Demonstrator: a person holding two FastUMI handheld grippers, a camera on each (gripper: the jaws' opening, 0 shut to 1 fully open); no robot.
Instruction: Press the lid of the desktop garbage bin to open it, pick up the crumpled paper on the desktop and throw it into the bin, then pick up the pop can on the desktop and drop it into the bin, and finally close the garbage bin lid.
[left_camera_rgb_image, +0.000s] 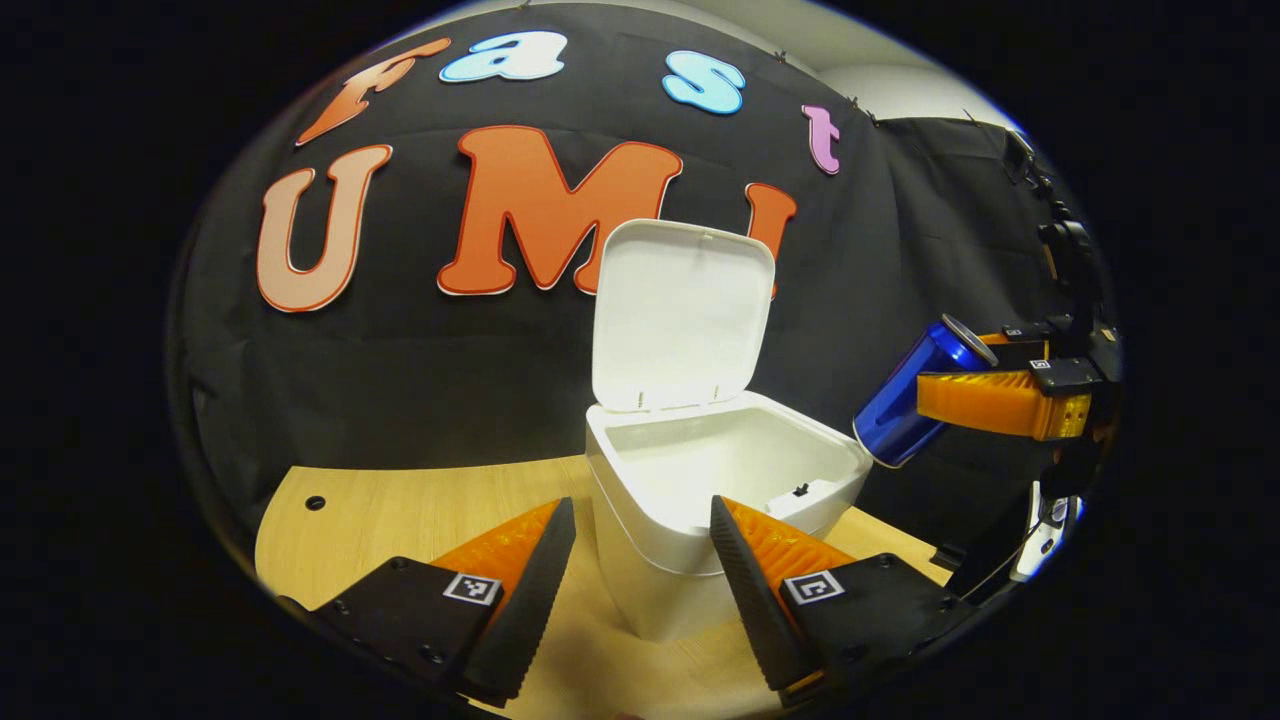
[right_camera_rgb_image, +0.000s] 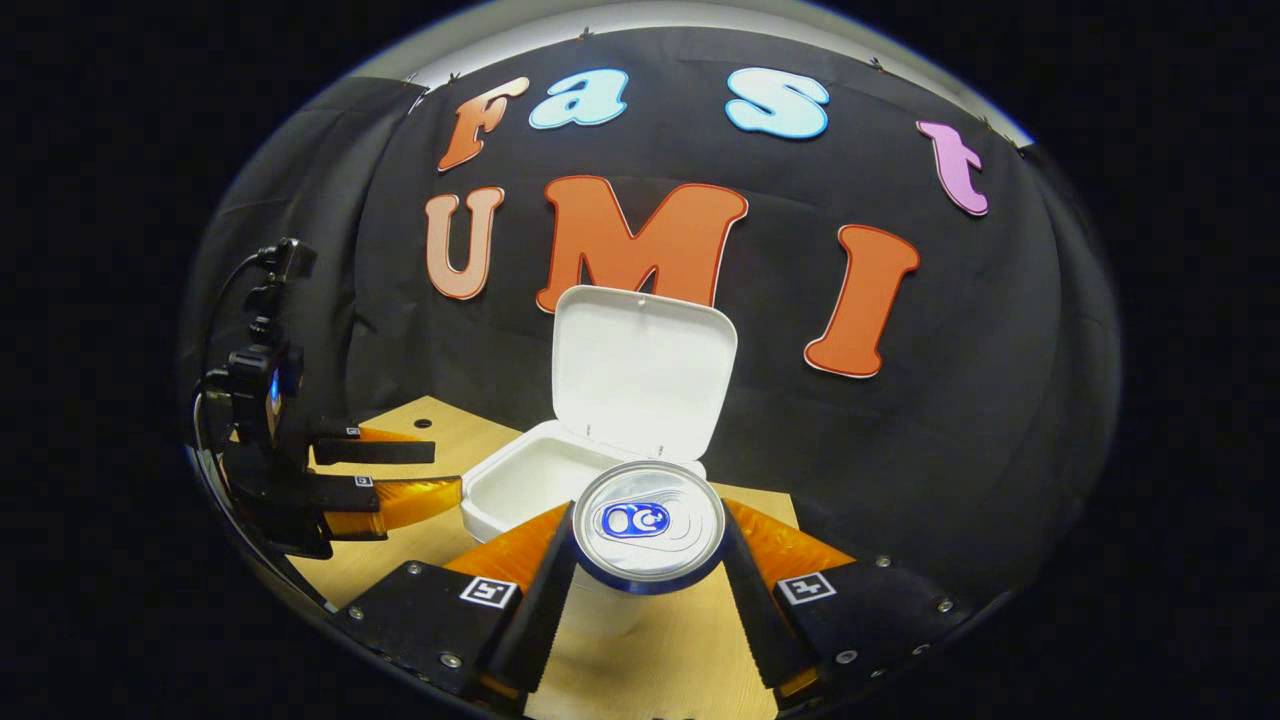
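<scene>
Standing on the wooden table (left_camera_rgb_image: 380, 520) in the left gripper view: one white bin (left_camera_rgb_image: 720, 490), its lid (left_camera_rgb_image: 685, 315) swung up and back against the black cloth wall (left_camera_rgb_image: 400, 350), the inside in view as a pale hollow with a small dark catch at the near rim.

Left gripper (left_camera_rgb_image: 640, 580): fingers spread wide and holding nothing, set low in front of the bin, one to each side of its near wall. In the right gripper view the same left gripper (right_camera_rgb_image: 430, 475) shows at the left edge, fingers apart, beside the bin (right_camera_rgb_image: 530, 480).

Right gripper (right_camera_rgb_image: 645, 590): closed on the can (right_camera_rgb_image: 648, 528), a finger pressed against each side, the silver top and pull tab facing the camera. In the left gripper view the right gripper (left_camera_rgb_image: 975, 380) shows at the right, with the can (left_camera_rgb_image: 915, 395) blue-bodied, tilted, lifted clear of the table, just to the right of the bin's rim and slightly above it.

Lid (right_camera_rgb_image: 640, 375) in the right gripper view: upright behind the can, open.

Crumpled paper: cannot tell whether it lies inside the bin.
</scene>
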